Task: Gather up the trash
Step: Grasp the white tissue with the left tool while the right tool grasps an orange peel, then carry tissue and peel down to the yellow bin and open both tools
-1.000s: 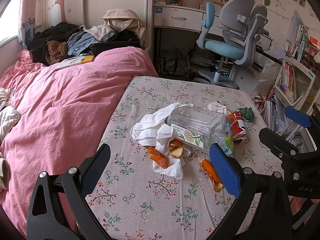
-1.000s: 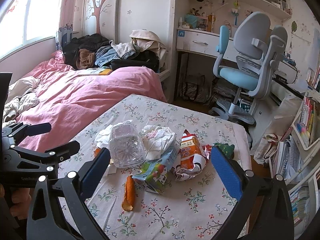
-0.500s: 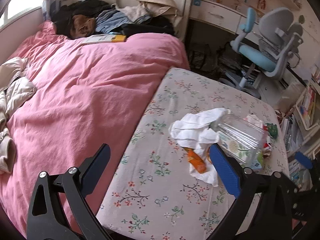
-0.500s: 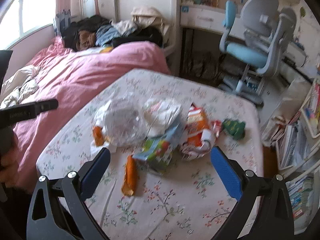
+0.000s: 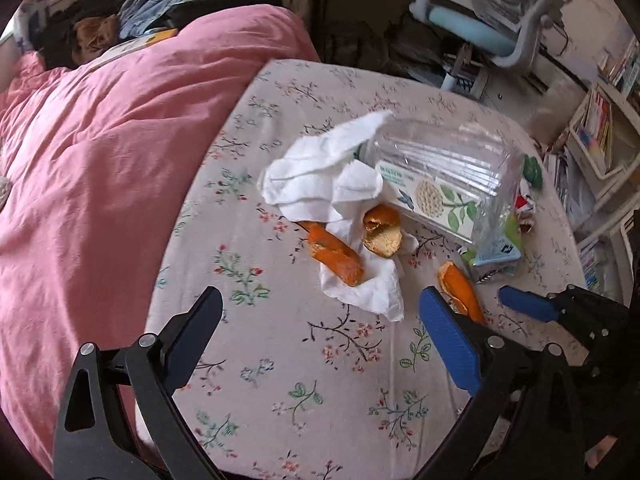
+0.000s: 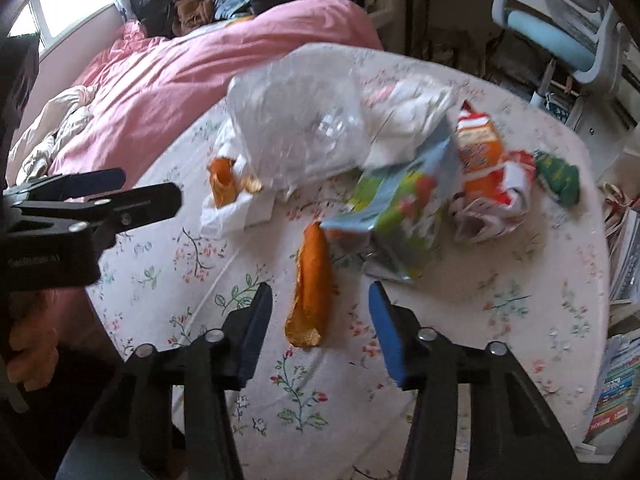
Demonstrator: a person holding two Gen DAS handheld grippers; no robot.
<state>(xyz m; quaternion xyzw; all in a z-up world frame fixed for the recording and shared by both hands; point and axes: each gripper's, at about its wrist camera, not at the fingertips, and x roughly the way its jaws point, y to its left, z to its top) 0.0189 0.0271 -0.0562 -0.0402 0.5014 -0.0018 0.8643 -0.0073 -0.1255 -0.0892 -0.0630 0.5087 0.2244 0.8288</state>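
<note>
Landmark: clear plastic bottle [image 5: 444,168] on floral table [image 5: 320,380].
Loose orange peel [image 6: 310,284] lying just front of bottle, framed by right gripper [image 6: 318,320]; jaws closing, pads not yet touching, likely first pick.
Left gripper [image 5: 316,332] wide open, empty, poised front-left of bottle near tissue [image 5: 320,184].

Both claws have dropped toward the litter; the right claw [image 6: 318,320] has narrowed and is closing around the lone orange peel [image 6: 310,284], not yet touching it.
</note>
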